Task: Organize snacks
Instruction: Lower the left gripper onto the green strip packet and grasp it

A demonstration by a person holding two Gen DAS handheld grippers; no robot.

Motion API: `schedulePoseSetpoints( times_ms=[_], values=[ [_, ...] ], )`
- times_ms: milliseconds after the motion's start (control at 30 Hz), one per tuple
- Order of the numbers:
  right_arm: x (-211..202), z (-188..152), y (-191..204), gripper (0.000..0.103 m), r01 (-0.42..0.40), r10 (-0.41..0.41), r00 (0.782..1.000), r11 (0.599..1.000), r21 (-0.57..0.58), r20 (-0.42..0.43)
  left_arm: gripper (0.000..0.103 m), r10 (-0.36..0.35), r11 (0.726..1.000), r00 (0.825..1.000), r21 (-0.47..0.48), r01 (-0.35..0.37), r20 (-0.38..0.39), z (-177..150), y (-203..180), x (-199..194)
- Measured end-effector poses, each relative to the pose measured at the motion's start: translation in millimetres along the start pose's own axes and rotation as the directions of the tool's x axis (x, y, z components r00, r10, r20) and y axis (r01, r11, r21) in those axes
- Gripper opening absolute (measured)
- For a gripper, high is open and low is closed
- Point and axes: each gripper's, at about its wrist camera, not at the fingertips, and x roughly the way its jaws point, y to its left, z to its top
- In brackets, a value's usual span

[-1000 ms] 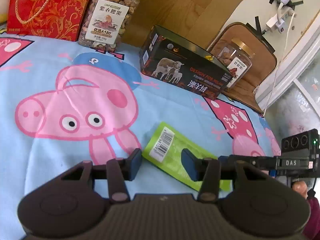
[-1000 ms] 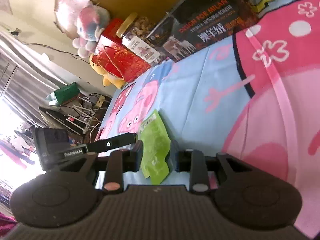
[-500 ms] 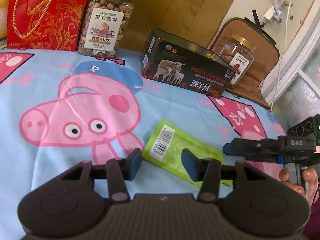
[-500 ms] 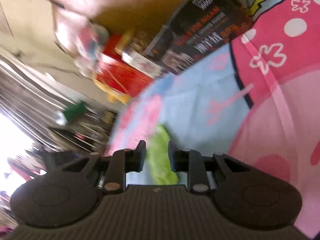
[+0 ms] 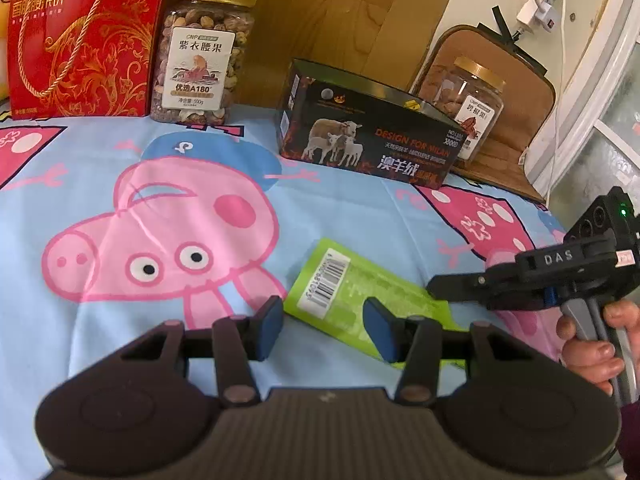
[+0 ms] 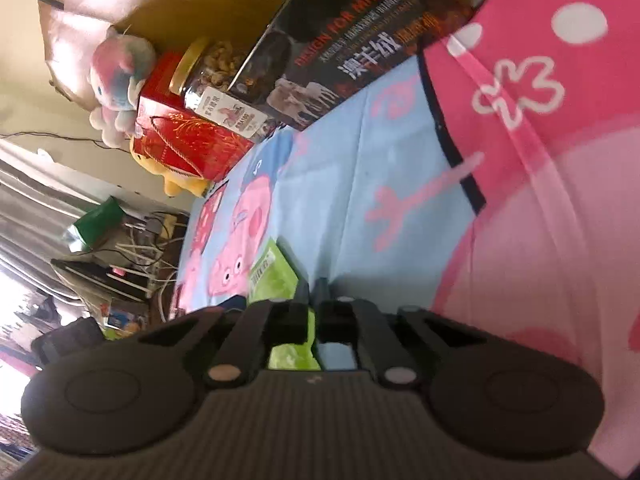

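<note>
Left wrist view: the left gripper [image 5: 322, 322] hovers part open with nothing between its jaws, over a green snack packet [image 5: 362, 304] lying flat on the cartoon-pig bedsheet [image 5: 120, 208]. The packet's long axis runs from about ten o'clock, at its barcode end, to four o'clock. The right gripper [image 5: 434, 289] comes in from three o'clock, its tips at the packet's four o'clock end, so it is the nearer tool there. Behind, at twelve o'clock, stand a red box [image 5: 80, 36] reading "Crispy Cashew", a nut jar [image 5: 202, 54] labelled "A180", a black box [image 5: 366, 136] reading "DESIGN FOR MILAN", and a second jar [image 5: 470, 108].

Right wrist view: the right gripper [image 6: 313, 294] has its jaws together, and they seem to pinch the packet's [image 6: 276, 276] near edge. The packet stretches away towards eleven o'clock. The black box [image 6: 352, 44] shows the same wording.
</note>
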Motion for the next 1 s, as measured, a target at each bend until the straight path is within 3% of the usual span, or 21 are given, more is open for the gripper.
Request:
schedulePoseSetpoints(
  times_ms=[233,467,567,667,800,900,1000],
  values=[
    [-4,-24,9,0.011,-0.064,0.063,0.997,0.998,-0.013,-0.052,0.045,-0.004,1.0,1.0,0.003,0.004,0.005,0,0,-1],
    [21,-34,26,0.01,-0.077,0.071,0.995,0.994,-0.082,-0.069,0.046,-0.012,1.0,1.0,-0.006,0.012,0.013,-1,2,-1],
    [27,-38,33,0.004,-0.057,0.049,0.997,0.989,-0.134,-0.058,0.046,-0.06,0.996,0.998,-0.066,0.059,-0.003,3,16,-4],
    [24,-42,25,0.003,-0.097,0.093,0.995,0.992,-0.079,-0.044,0.049,-0.15,0.973,0.989,-0.175,0.147,-0.002,3,38,-18],
    [14,-52,9,0.002,-0.225,0.225,0.974,0.972,0.066,-0.004,0.049,-0.207,0.955,0.978,-0.215,0.202,0.002,-8,51,-36],
    [8,-57,3,0.003,-0.293,0.292,0.956,0.949,0.115,0.022,0.049,-0.302,0.915,0.953,-0.285,0.284,-0.019,-15,56,-34],
    [3,-58,-1,0.003,-0.347,0.344,0.938,0.925,0.158,0.045,0.056,-0.351,0.887,0.936,-0.327,0.325,-0.02,-19,57,-28]
  ],
)
